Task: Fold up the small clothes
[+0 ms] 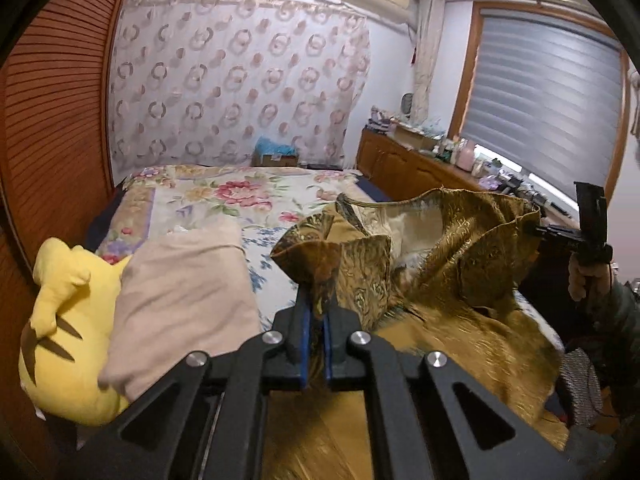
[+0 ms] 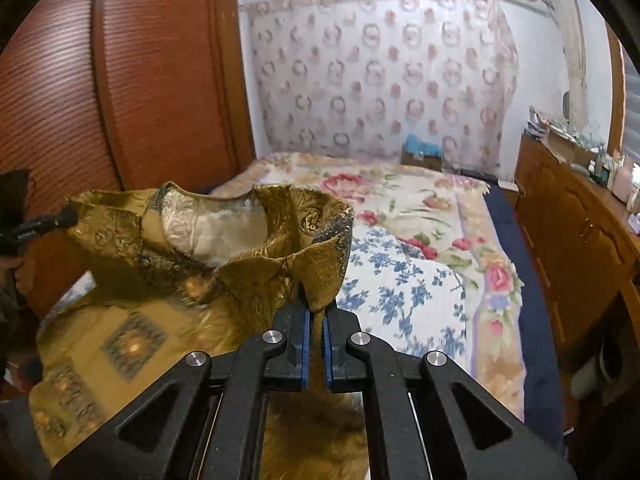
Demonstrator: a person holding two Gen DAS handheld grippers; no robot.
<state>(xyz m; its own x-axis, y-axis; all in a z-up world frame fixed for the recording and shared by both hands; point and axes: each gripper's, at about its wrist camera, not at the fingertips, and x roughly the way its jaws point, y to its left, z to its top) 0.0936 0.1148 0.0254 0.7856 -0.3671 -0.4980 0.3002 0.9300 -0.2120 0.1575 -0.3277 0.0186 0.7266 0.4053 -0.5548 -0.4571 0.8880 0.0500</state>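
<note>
Left wrist view, left claw point(image 1: 316, 312) pinching gold garment point(image 1: 452, 240), raised

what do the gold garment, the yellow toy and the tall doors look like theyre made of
Gold garment: looks like woven brocade or satin, judging by its sheen and raised scroll pattern; the paler lining shows inside the neck.
Yellow toy: plush, with a soft matte nap and stitched brown stripes.
Tall doors: apparently reddish wood or veneer, semi-gloss, with fine horizontal slats or ribs.
</note>
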